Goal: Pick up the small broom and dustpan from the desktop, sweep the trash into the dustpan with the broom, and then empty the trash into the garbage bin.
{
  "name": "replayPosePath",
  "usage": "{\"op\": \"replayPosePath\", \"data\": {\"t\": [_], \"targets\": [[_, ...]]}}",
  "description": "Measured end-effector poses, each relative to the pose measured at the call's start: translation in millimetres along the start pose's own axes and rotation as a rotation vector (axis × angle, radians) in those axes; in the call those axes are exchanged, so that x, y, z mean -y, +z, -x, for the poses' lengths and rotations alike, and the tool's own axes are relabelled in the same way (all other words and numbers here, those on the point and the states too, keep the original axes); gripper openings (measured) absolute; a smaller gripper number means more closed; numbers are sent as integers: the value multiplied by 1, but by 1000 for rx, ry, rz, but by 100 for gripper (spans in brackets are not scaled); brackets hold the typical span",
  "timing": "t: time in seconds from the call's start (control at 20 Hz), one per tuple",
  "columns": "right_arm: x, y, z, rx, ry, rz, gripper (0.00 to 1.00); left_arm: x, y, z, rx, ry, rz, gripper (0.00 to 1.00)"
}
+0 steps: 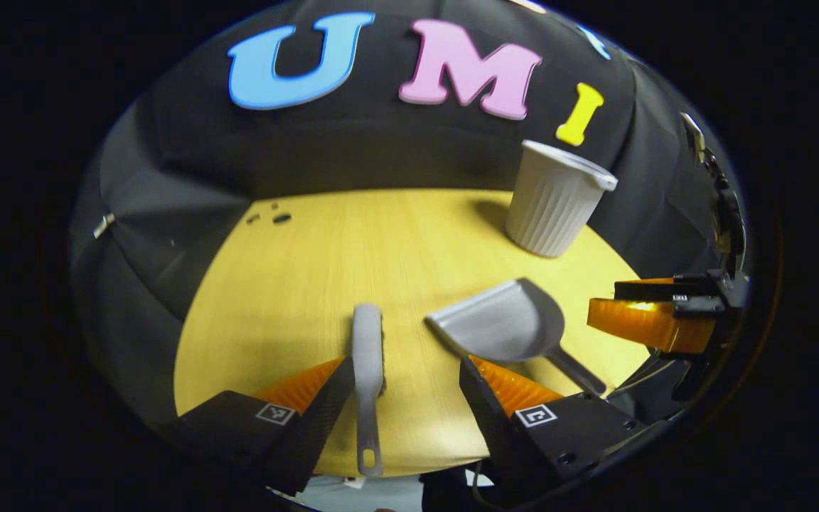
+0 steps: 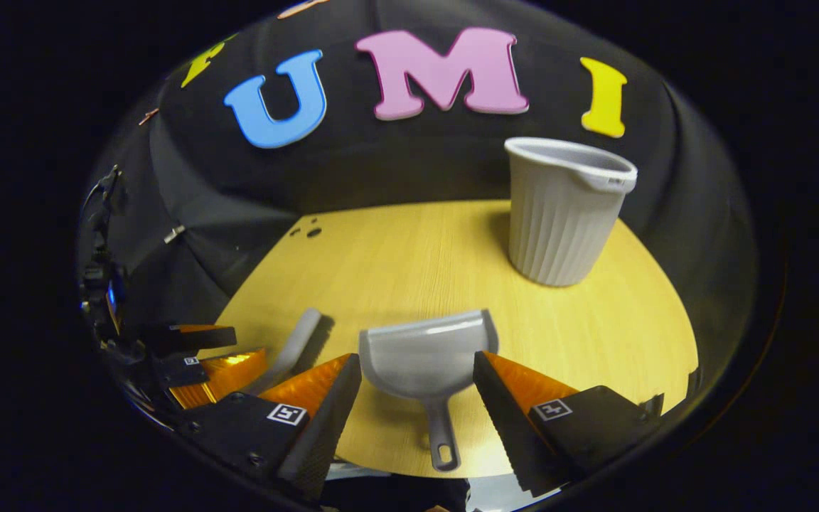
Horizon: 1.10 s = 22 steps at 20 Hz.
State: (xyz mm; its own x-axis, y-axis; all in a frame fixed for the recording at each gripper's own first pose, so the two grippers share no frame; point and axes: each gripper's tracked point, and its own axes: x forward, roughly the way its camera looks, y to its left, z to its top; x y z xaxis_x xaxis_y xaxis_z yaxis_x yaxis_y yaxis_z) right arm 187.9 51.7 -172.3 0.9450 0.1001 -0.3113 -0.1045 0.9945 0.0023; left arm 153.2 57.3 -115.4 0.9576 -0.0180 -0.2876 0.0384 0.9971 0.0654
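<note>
- Broom (image 1: 367,355): lies flat near the desktop's (image 1: 381,242) front edge, handle toward that edge, between the spread fingers of the left gripper (image 1: 404,387), unclamped.
- Dustpan (image 2: 427,355): flat beside the broom, handle toward the front edge, framed by the right gripper (image 2: 416,387), fingers apart.
- Garbage bin (image 2: 562,210): upright near the far right edge.
- Trash: small dark specks (image 1: 274,217) at the far left corner, too small to identify.
- Handling note: whether lifting or setting down, centre each handle between the fingers.
</note>
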Motion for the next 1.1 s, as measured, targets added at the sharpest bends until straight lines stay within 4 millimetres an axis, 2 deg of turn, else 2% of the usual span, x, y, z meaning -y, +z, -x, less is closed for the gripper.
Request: {"op": "replayPosePath", "data": {"t": [0.05, 0.15, 0.3, 0.4, 0.5, 0.65, 0.8, 1.1], "targets": [[2, 18, 10, 65, -17, 31, 98, 3, 16, 14, 65, 10, -3, 96], [-1, 38, 27, 178, -42, 74, 99, 9, 47, 43, 199, 23, 13, 96], [-15, 68, 73, 307, -21, 110, 99, 16, 80, 86, 378, 48, 46, 96], [-24, 63, 93, 322, -4, 172, 99, 25, 94, 121, 455, 52, 38, 96], [-28, 62, 112, 353, -11, 205, 99, 43, 92, 137, 463, 8, 44, 96], [-30, 52, 135, 370, -34, 166, 98, 48, 83, 143, 467, -21, 39, 96], [-30, 35, 135, 346, -30, 127, 98, 36, 89, 147, 489, 8, 32, 96], [-21, 16, 128, 266, -75, 102, 98, 34, 59, 133, 396, -37, 69, 96]]}}
